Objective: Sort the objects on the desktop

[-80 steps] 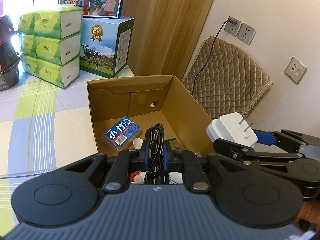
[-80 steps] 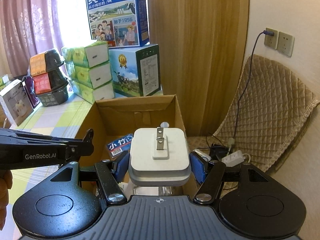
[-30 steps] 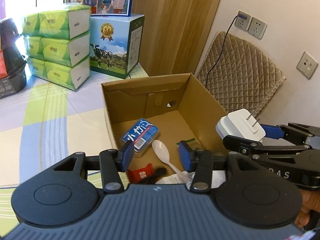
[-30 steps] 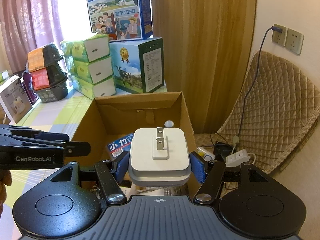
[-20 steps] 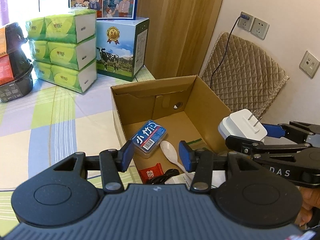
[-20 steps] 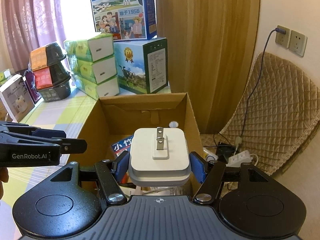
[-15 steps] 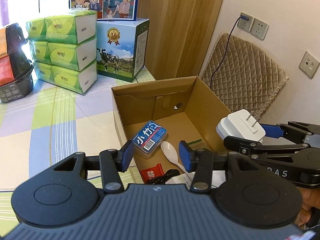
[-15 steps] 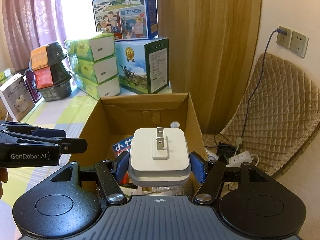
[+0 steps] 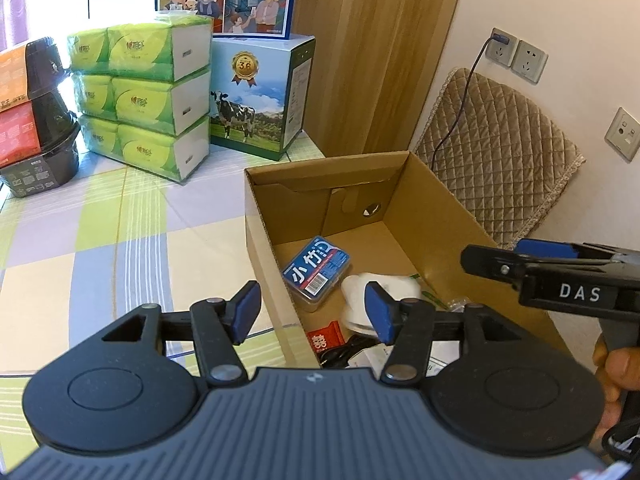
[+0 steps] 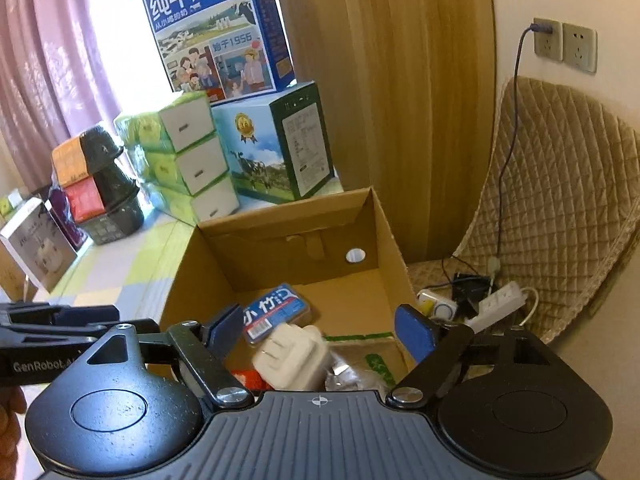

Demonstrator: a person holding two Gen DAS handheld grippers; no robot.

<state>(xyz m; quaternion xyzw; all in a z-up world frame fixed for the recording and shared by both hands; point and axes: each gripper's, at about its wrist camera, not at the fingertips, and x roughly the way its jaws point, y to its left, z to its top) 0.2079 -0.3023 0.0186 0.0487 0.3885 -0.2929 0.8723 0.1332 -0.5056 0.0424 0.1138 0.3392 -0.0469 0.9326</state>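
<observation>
Where the white plug [image 10: 290, 356] was pinched earlier, the right tongs [image 10: 320, 334] are now spread empty. It is seen lying in the cardboard box [image 10: 384, 232] just below them. The left tongs [image 9: 312, 312] are kept spread.

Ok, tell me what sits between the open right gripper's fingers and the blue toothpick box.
Right wrist view: the white charger plug lies in the cardboard box, between the right gripper and the blue toothpick box.

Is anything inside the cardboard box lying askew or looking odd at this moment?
The white plug adapter in the cardboard box is tilted, prongs pointing sideways, resting on other items beside the blue case. Nothing looks spilled or damaged.
</observation>
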